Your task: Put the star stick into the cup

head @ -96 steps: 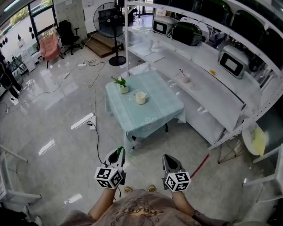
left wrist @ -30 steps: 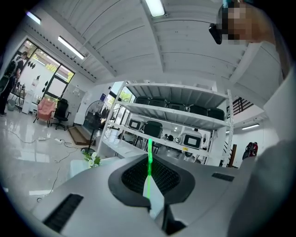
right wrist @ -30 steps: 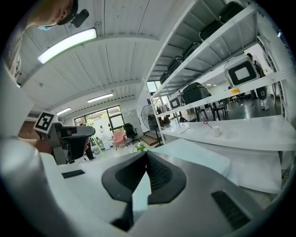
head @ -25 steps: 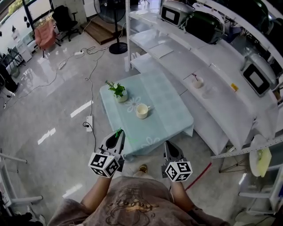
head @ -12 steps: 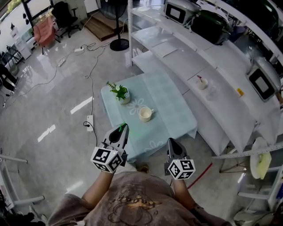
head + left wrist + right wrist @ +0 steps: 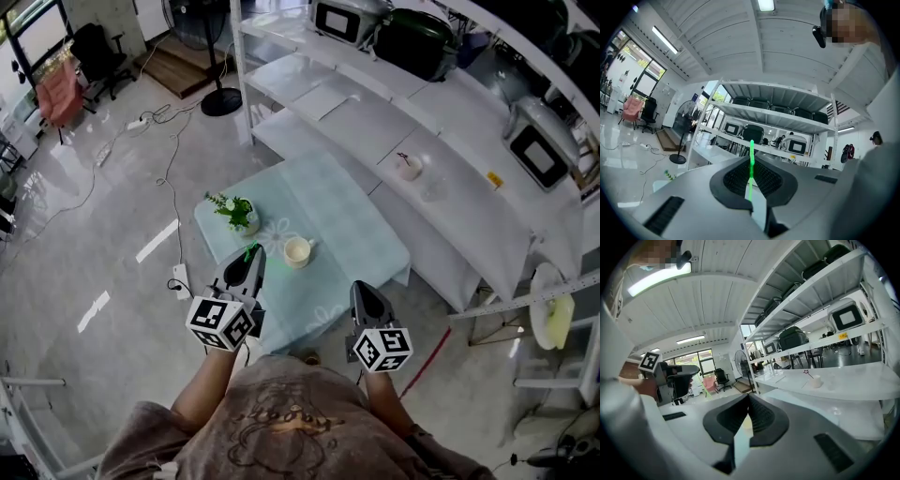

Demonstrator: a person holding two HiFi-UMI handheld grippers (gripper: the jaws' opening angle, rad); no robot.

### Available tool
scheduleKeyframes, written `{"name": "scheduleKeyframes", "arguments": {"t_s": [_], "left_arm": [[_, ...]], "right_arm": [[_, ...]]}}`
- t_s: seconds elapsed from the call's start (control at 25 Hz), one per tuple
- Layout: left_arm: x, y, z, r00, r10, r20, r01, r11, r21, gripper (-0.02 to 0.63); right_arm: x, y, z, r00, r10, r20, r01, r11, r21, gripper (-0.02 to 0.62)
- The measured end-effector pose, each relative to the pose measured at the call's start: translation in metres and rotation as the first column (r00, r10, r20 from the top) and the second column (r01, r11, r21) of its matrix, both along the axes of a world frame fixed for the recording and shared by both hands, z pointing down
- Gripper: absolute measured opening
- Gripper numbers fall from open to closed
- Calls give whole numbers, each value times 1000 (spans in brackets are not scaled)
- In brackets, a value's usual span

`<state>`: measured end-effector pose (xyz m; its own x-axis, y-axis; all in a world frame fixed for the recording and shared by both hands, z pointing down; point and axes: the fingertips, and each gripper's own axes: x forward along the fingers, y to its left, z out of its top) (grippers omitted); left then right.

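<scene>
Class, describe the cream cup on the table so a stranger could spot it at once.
Find the small table with the pale green checked cloth beside the long white shelving. On it, right of the little potted plant, stands the cream cup with a handle. The other small cup sits on the shelf, holding a stick.

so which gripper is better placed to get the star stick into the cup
Left. The left gripper is shut on the green star stick and sits nearer the cup on the table; the right gripper is shut and empty.
</scene>
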<state>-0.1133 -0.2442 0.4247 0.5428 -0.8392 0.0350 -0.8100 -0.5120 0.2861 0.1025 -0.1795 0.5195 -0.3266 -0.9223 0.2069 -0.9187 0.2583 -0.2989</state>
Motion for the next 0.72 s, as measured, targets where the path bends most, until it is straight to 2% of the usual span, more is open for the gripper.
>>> {"name": "scheduleKeyframes", "arguments": {"t_s": [0.44, 0.72], "left_arm": [[29, -58, -4, 994, 105, 11, -105, 994, 28, 31], [42, -86, 13, 991, 136, 18, -136, 991, 5, 31]], "right_arm": [[18, -11, 2, 995, 102, -8, -102, 995, -7, 3], [24, -7, 5, 990, 143, -15, -143, 989, -23, 3]]}}
